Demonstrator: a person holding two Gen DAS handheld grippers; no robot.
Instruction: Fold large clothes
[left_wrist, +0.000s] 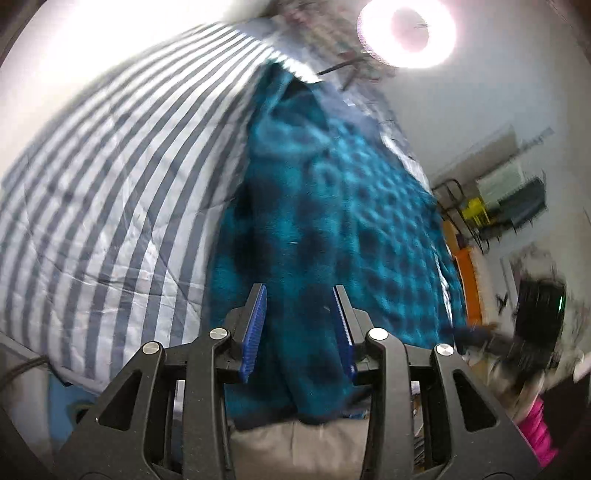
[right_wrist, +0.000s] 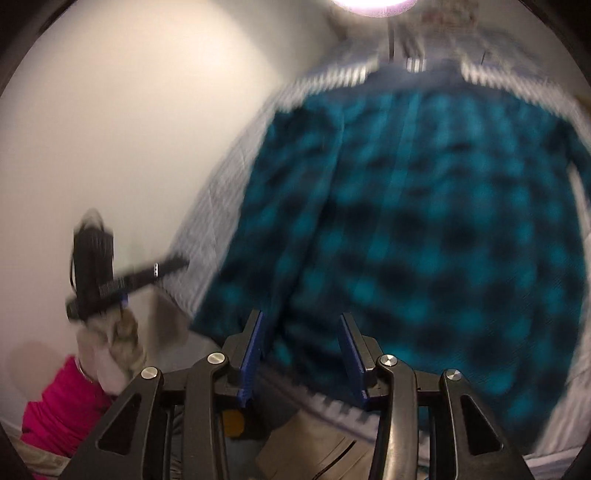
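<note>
Shirt (left_wrist: 332, 206): lies flat on striped bedding (left_wrist: 110, 184).
Left gripper (left_wrist: 299, 314): partly open, empty.
Right gripper (right_wrist: 301, 339): likewise.
Tip: grip matching edges evenly.

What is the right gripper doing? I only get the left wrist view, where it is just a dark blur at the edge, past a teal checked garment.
Observer: The right gripper is open, with nothing between its blue pads.
Operator: How much of the garment can you see from there?
Observer: In the right wrist view the teal checked garment is spread wide, with striped bedding along its left and far edges.
Operator: Who is carrying the left gripper?
Observer: A hand in a light glove, with a pink sleeve behind it, grips the left gripper in front of a plain white wall.
</note>
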